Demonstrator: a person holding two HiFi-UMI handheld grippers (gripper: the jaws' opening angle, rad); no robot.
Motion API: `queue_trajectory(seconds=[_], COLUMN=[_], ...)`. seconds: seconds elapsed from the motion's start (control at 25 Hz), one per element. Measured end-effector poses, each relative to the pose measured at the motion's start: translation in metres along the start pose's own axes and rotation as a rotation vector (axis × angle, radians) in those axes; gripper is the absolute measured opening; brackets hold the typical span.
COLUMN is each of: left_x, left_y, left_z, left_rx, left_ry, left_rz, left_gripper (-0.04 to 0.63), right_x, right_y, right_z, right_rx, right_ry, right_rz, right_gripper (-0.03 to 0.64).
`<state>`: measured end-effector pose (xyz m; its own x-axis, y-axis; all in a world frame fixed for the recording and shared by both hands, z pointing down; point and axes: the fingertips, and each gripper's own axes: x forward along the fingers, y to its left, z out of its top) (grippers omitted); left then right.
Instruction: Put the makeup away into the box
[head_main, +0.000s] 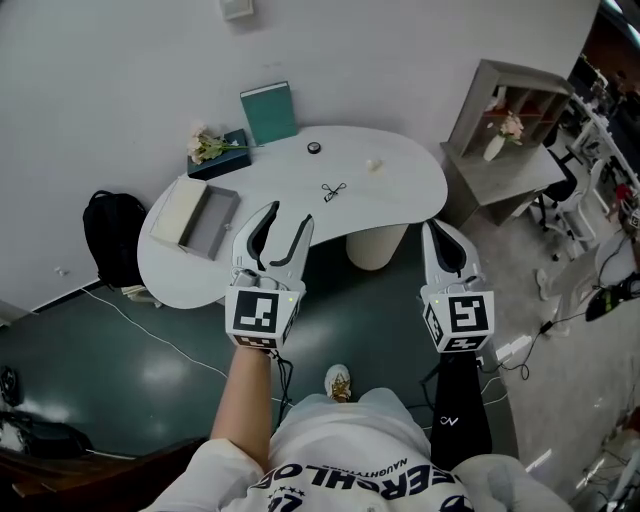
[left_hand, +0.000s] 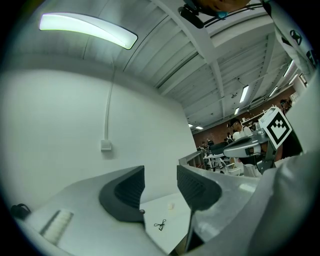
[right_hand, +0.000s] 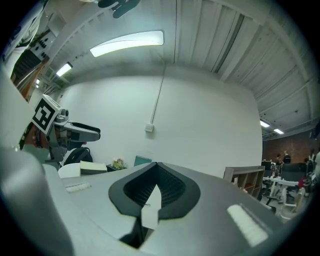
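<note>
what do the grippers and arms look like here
The left gripper and right gripper are white-grey, with curved jaws lined in dark ribbed pads. Each carries a cube with black-and-white square markers. The person wears a white T-shirt with black lettering; the right arm has a black sleeve with a small white logo.

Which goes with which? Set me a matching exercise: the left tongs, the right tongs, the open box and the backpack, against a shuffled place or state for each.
Things
1. left tongs
2. right tongs
3. open box
4. black backpack

Places or states
A. on the floor, beside the table
B. jaws together, nothing held
C. on the table, near one end
D. jaws apart, nothing between them

Pairs: 1-D, 2-B, 3-C, 4-A
</note>
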<state>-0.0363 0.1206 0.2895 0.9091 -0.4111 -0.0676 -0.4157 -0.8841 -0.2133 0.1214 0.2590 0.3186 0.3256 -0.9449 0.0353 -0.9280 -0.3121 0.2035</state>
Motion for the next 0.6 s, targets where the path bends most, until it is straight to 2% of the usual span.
queue_trajectory(seconds=[0.6], left_x=[0.061], left_y=[0.016], left_z=[-0.01], left_rx=[-0.014], left_ry=[-0.008], left_rz=[-0.027], left_gripper=[0.192], right_x=[0.047], right_y=[-0.028], right_z=[-0.009], right_rx=[0.007], right_ry=[0.005], right_rz=[-0.027], right_gripper=[0.031])
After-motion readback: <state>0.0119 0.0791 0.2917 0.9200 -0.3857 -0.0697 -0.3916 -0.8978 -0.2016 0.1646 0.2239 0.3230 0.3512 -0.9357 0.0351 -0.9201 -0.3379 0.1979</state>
